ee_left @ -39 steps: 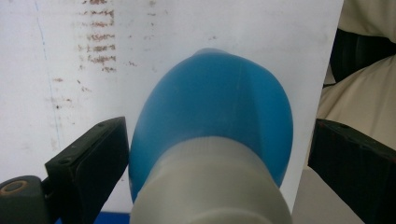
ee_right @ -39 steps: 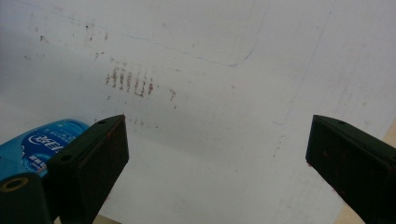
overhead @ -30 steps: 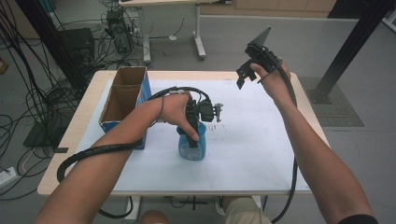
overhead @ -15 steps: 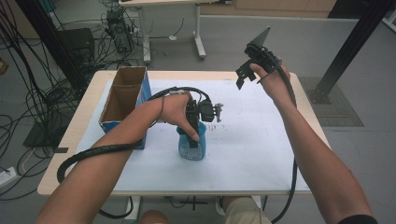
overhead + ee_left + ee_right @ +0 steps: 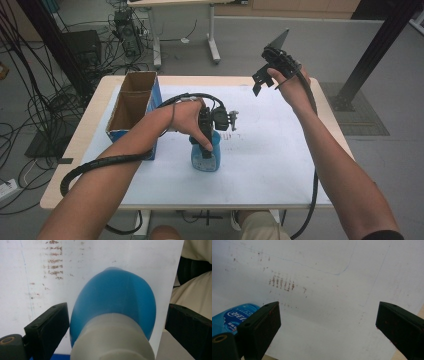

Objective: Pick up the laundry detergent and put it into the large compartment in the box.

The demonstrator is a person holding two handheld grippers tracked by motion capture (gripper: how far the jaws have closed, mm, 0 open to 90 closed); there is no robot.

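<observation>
Directly between left gripper point(image 5: 112, 327) jaws, blue bottle point(image 5: 117, 302), untouched

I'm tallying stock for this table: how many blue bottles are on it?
1. The blue bottle stands on the white sheet near the table's middle, between the open jaws of the left gripper. The cardboard box beside it could hide more.

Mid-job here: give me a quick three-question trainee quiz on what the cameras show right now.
1. True or false: the left gripper has its jaws spread on either side of the blue bottle.
2. What stands at the table's left edge? A) cardboard box B) metal tray C) laptop
3. Fill in: the right gripper is held ____, jaws empty.

Key:
1. True
2. A
3. open
</observation>
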